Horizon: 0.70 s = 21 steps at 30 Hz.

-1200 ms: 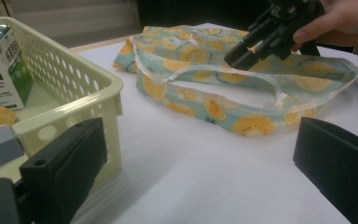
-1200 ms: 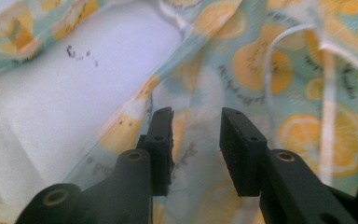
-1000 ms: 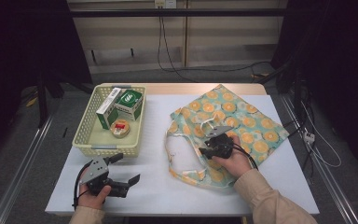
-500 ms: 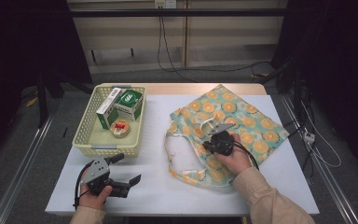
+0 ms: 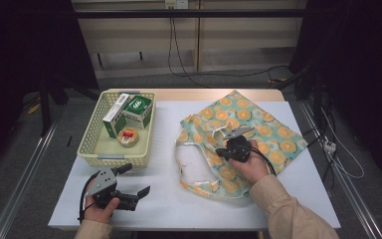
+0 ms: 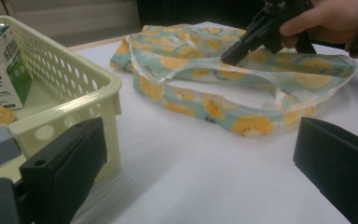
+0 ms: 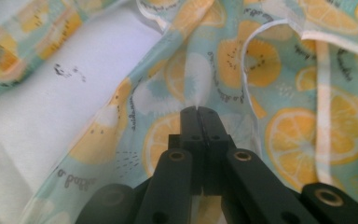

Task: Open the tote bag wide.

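My right gripper (image 7: 199, 111) has just closed, pinching the soft, wrinkled lemon-print bag (image 7: 279, 121); my left gripper (image 6: 200, 163) gapes wide beside the perforated plastic basket (image 6: 70, 88).

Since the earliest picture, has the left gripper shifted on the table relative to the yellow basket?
No. The left gripper sits at the same spot below the basket, near the table's front edge.
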Each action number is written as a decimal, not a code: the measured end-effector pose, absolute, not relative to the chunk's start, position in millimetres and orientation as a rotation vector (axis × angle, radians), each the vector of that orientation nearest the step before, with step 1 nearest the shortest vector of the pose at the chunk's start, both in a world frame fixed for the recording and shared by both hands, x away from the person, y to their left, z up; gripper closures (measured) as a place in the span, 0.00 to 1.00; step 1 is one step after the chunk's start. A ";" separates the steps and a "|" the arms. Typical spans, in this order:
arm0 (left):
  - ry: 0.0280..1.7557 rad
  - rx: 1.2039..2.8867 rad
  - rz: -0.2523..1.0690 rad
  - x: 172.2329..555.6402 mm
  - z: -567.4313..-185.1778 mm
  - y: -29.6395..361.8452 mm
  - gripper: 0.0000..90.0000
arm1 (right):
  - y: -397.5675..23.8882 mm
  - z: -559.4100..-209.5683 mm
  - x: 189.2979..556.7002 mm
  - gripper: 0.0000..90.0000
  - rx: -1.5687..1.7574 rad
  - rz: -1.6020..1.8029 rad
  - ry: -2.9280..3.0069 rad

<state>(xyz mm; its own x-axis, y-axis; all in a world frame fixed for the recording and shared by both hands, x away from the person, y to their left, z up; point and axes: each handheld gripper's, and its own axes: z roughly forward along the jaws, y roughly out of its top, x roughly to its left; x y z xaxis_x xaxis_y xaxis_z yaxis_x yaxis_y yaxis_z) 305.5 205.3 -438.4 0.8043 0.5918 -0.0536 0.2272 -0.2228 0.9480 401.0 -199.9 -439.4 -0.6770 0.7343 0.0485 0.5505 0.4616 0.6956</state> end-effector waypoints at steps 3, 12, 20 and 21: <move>0.628 1.802 0.381 305.3 -438.3 204.8 0.03 | -200.2 -428.6 400.2 1.00 1.086 1.051 2.433; 0.621 1.808 0.381 304.9 -438.5 203.9 0.03 | -219.5 -421.3 408.6 1.00 1.133 1.041 2.338; 0.623 1.811 0.376 305.4 -439.9 204.3 0.03 | -228.5 -442.1 417.1 0.99 1.173 0.963 2.315; 0.622 1.812 0.375 305.4 -440.0 204.4 0.03 | -228.4 -445.5 417.7 0.98 1.179 0.955 2.322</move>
<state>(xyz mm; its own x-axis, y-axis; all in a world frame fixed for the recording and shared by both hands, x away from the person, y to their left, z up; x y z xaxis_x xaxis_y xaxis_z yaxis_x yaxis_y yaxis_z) 305.4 204.4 -440.0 0.8098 0.5844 -0.0509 0.2277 -0.2332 0.9454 417.7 -228.4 -445.5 -0.5837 0.8118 -0.0187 0.5638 0.4218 0.7101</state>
